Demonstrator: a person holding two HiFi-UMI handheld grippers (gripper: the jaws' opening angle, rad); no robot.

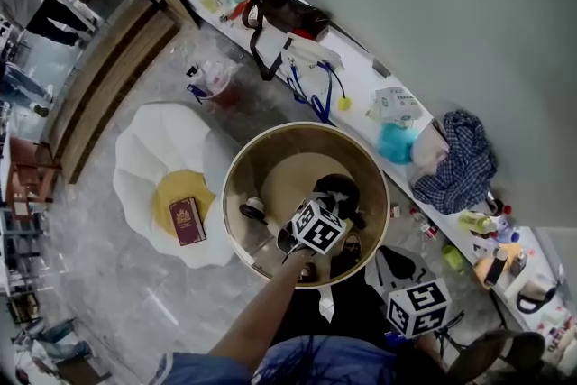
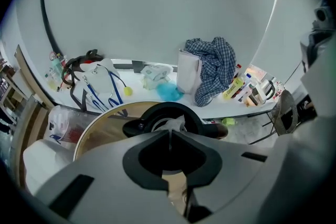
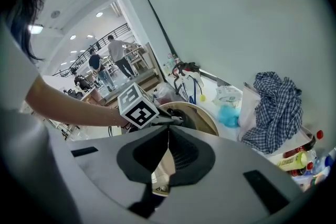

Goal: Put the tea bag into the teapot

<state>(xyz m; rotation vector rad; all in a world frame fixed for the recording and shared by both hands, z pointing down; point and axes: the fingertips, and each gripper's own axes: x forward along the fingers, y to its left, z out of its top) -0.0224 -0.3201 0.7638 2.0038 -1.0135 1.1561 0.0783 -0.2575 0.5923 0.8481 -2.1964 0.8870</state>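
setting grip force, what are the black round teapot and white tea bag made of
Black round teapot: smooth, faint sheen on the rim; glazed ceramic or coated metal, can't tell which. White tea bag, pinched by the left gripper: thin, matte, crumpled; looks like paper.

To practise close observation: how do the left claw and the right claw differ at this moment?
1. The left claw hangs over the teapot on the round table. The right claw is off the table's edge, near the person.
2. The left claw seems to pinch a white tea bag at its tips. The right claw holds nothing.
Shared: both claws are shut.
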